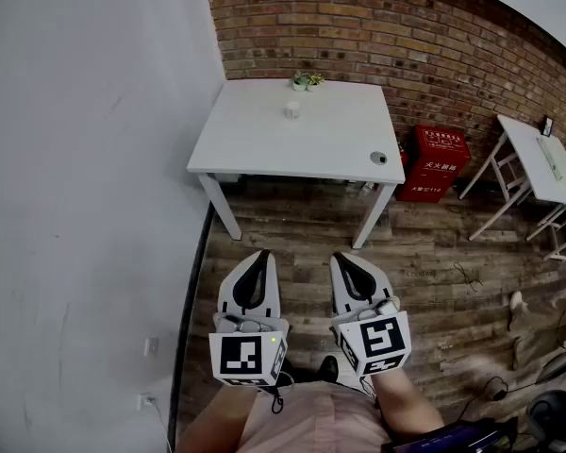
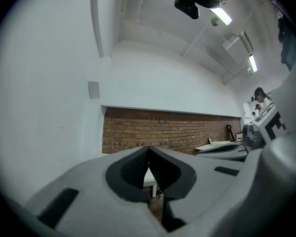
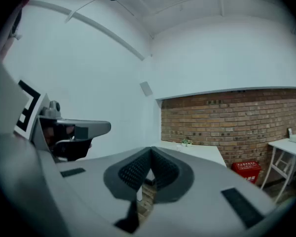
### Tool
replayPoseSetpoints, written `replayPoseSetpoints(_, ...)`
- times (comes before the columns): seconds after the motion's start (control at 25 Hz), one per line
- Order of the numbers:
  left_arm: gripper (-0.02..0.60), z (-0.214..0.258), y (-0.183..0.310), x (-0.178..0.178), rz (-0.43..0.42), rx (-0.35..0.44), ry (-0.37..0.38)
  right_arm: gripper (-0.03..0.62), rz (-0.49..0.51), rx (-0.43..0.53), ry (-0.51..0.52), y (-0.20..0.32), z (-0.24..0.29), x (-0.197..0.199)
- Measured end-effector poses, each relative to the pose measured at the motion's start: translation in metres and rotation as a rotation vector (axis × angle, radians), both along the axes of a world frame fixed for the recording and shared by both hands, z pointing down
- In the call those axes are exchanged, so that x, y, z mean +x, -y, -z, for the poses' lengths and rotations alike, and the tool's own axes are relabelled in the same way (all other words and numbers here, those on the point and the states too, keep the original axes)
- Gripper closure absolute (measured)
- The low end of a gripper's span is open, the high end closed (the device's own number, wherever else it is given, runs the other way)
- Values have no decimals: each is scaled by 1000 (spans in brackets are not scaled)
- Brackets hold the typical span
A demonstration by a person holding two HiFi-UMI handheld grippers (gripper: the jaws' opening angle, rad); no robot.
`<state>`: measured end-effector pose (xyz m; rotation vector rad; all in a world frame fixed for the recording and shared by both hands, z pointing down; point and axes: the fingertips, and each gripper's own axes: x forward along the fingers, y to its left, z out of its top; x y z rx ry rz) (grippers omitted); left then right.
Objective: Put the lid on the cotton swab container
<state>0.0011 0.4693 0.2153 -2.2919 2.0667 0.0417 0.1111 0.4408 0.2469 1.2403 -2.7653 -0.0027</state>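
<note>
My left gripper point(image 1: 260, 255) and right gripper point(image 1: 343, 257) are closed, empty, the cotton swab container point(image 1: 291, 109) well ahead on the table point(image 1: 255, 144)

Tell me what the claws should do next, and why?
Probably step closer to the white table first. The left claw and right claw are both shut, empty and held well short of it. The small white container and the round piece that may be its lid sit apart on the tabletop, likely out of reach from here.
</note>
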Motion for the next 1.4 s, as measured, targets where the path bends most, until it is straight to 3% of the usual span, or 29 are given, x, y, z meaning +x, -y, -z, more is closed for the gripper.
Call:
replayPoseSetpoints(0.36,581,-5,6,12,-3,-13,12,589,0,-1,9,7,-1,10)
replayPoseSetpoints(0.52,578,0,4,15,33,9,6,587,-21,9,47,11,2,22)
replayPoseSetpoints(0.6,460,1,4,17,46,18,-4,460,-10,2,54,13,2,26)
replayPoseSetpoints(0.64,437,1,5,19,50,17,-7,450,-9,1,54,15,2,28)
replayPoseSetpoints(1.04,454,-10,9,39,118,-11,31,450,35,10,38,29,-6,50)
replayPoseSetpoints(1.4,456,-31,36,20,138,-40,39,450,53,-31,38,64,-30,31)
